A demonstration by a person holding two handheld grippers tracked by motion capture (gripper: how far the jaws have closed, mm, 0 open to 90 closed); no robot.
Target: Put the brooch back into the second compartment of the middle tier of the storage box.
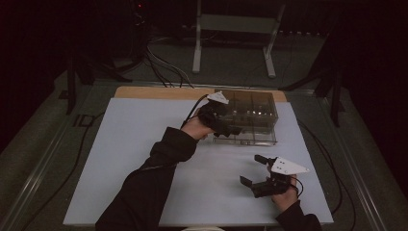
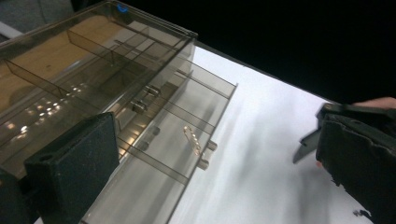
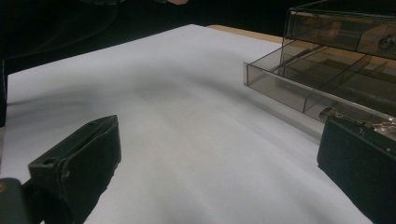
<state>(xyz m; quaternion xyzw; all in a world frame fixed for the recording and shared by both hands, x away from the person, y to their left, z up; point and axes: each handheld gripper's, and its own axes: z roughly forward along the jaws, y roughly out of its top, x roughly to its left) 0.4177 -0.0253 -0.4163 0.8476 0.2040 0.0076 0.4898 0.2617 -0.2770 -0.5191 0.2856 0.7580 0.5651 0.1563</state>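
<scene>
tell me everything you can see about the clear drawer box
The drawer box is smoky see-through plastic, a low rectangular case with inner dividers. It stands at the far edge of the white sheet, partly on bare wood. Its bottom drawer is pulled out, split into compartments that look empty, with a small clear handle on the front. The left hand-held gripper is at its front, jaws open and gripping nothing.
</scene>
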